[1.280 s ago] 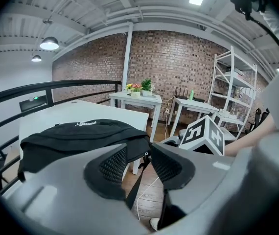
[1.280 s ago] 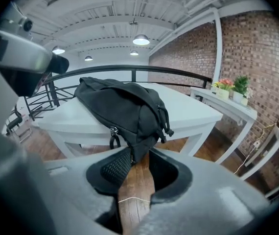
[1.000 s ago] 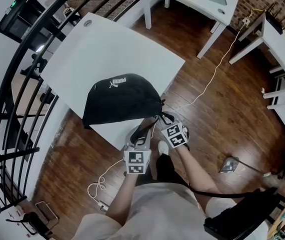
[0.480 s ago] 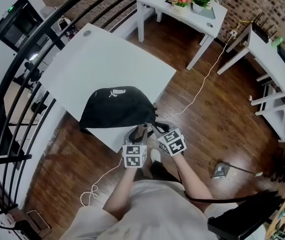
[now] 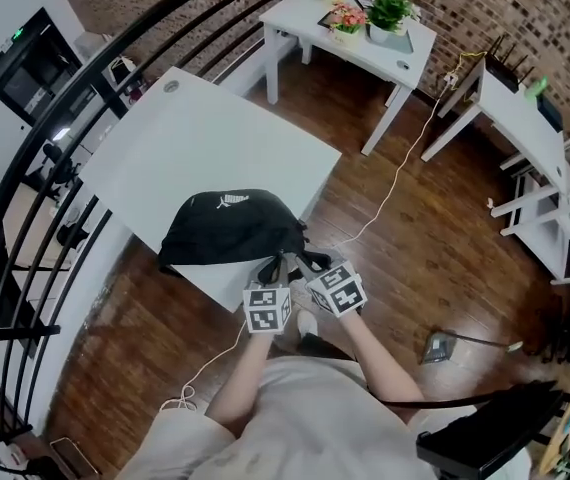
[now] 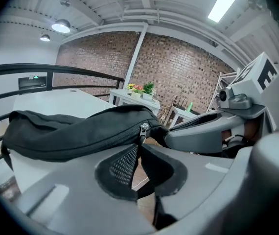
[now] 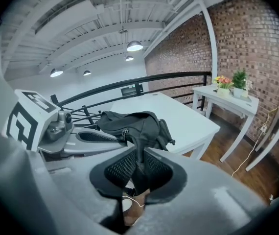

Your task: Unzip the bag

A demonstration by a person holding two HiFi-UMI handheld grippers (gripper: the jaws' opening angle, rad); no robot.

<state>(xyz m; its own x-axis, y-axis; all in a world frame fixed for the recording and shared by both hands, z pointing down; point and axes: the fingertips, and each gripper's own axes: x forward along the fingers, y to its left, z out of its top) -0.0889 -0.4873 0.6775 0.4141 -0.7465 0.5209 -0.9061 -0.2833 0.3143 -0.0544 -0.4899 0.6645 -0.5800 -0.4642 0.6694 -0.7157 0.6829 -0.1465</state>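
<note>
at the table (image 5: 215,138) edge, side by side, left tool (image 5: 276,266) pinches zip pull (image 6: 142,131), right tool (image 5: 306,262) clamps bag (image 5: 227,226).

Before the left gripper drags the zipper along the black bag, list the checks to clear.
1. Hold of the left gripper on the zipper pull: ok, the jaws are closed on the tab.
2. Hold of the right gripper on the bag: ok, the jaws are closed on black fabric at its near end.
3. Zipper at its start: ok, the line visible past the pull is closed.
4. Bag supported: ok, it lies on the white table, though close to the near corner.
5. Zipper run free to its far end: cannot tell, it curves out of sight over the bag.
</note>
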